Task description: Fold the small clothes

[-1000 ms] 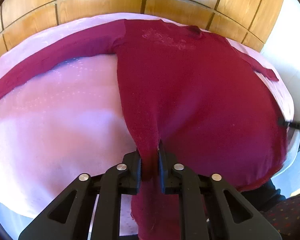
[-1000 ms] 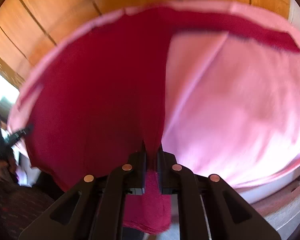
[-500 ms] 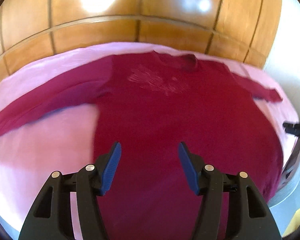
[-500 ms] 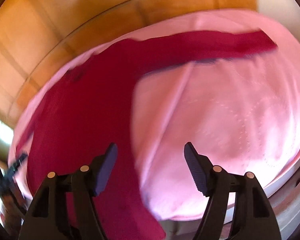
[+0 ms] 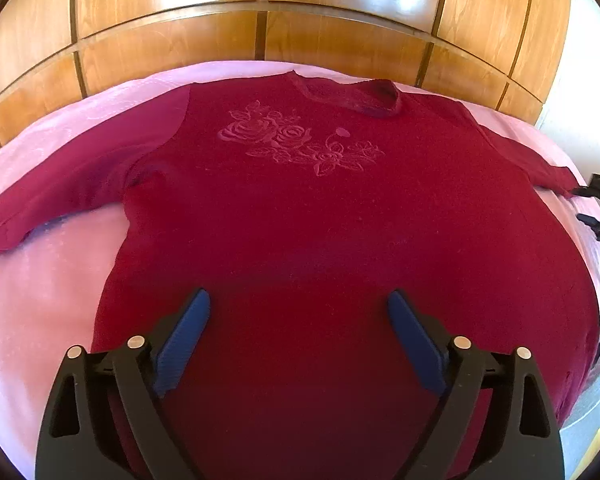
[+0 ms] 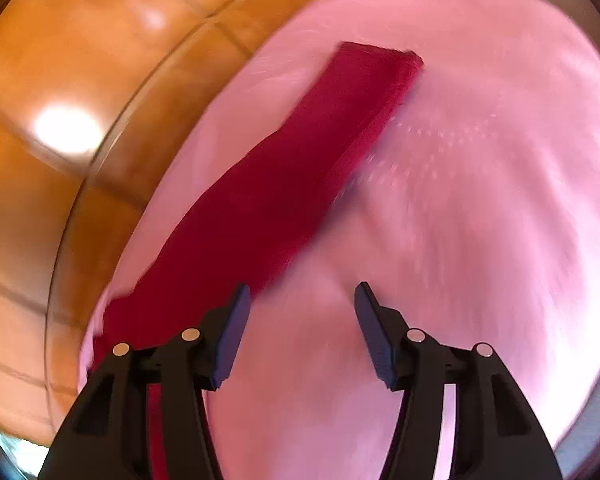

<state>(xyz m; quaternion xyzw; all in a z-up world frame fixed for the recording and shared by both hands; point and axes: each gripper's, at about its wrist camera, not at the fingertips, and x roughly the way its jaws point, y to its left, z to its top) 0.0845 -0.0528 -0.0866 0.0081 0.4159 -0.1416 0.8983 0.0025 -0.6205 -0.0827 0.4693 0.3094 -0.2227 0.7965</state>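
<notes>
A dark red sweater with tone-on-tone roses lies on a pale pink bedspread; behind, glossy orange-brown wood panels.

The left gripper is built of matte black plastic arms with cut-out openings near their bases. Each finger carries a ribbed blue pad on its inner face, and round silver screws sit in pairs on each side. The right gripper has the same make: black arms, dark blue ribbed pads and silver screw heads.
</notes>
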